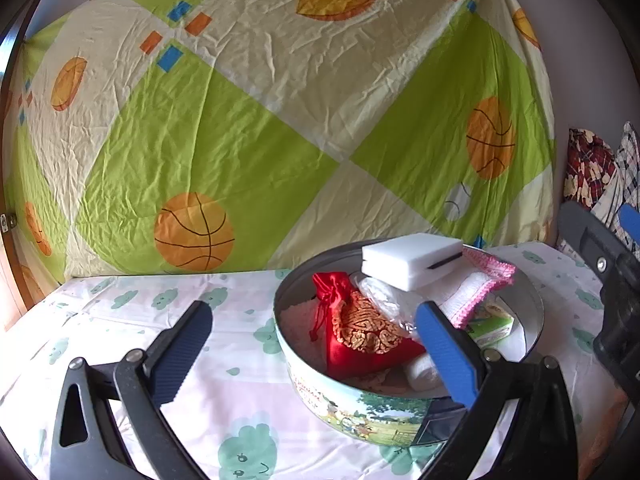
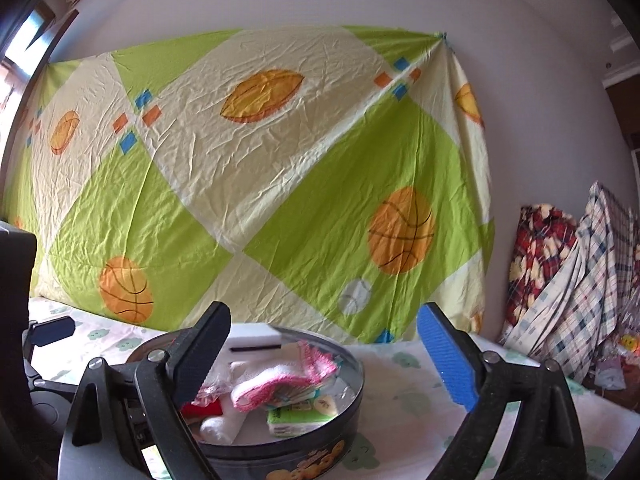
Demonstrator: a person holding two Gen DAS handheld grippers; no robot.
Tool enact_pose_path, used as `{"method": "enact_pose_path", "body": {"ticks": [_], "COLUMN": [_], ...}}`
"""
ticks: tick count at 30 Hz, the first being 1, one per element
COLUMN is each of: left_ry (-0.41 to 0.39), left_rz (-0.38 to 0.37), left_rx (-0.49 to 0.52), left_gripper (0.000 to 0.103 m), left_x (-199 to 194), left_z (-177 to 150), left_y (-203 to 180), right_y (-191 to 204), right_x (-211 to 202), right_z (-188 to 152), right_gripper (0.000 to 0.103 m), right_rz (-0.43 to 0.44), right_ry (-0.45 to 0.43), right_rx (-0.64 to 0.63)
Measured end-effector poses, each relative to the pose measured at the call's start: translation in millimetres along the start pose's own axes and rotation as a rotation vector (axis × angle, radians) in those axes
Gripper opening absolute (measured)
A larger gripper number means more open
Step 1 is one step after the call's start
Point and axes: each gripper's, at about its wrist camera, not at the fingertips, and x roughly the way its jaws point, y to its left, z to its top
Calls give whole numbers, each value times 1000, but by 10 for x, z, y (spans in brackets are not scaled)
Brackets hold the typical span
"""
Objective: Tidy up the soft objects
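A round printed tin (image 1: pixel 344 402) stands on the cloud-print table. In it lie a red and gold drawstring pouch (image 1: pixel 360 332), a white sponge block (image 1: pixel 412 260) on top, a pink-edged white cloth (image 1: pixel 476 292), a clear plastic bag (image 1: pixel 384 292) and a green tissue pack (image 1: pixel 492 322). My left gripper (image 1: pixel 316 352) is open and empty, its right finger over the tin's near rim. My right gripper (image 2: pixel 324 356) is open and empty above the same tin (image 2: pixel 344 392), where the pink-edged cloth (image 2: pixel 280 376) and tissue pack (image 2: pixel 296 420) show.
A green and cream sheet with basketballs (image 1: pixel 280 120) hangs behind the table. Folded plaid and floral blankets (image 2: pixel 572 280) are piled at the right. The right gripper's body (image 1: pixel 612 280) shows at the right edge of the left wrist view. The cloud-print tablecloth (image 1: pixel 120 320) stretches left of the tin.
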Motion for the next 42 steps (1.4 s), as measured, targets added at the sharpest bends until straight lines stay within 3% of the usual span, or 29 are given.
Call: {"method": "enact_pose_path", "body": {"ticks": [4, 18, 42], "left_ry": [5, 1, 6], "left_rz": [-8, 3, 13], "left_rx": [-14, -26, -39], "left_gripper": [103, 103, 103], "left_x": [-29, -91, -79], "left_z": [-17, -39, -42], "left_y": [25, 68, 88], "right_y": [-49, 10, -5], "right_x": [26, -70, -46], "right_z": [-8, -7, -8], "right_gripper": [96, 96, 97], "right_rz": [26, 22, 9], "right_ry": [56, 19, 31], "right_rx": [54, 31, 41]}}
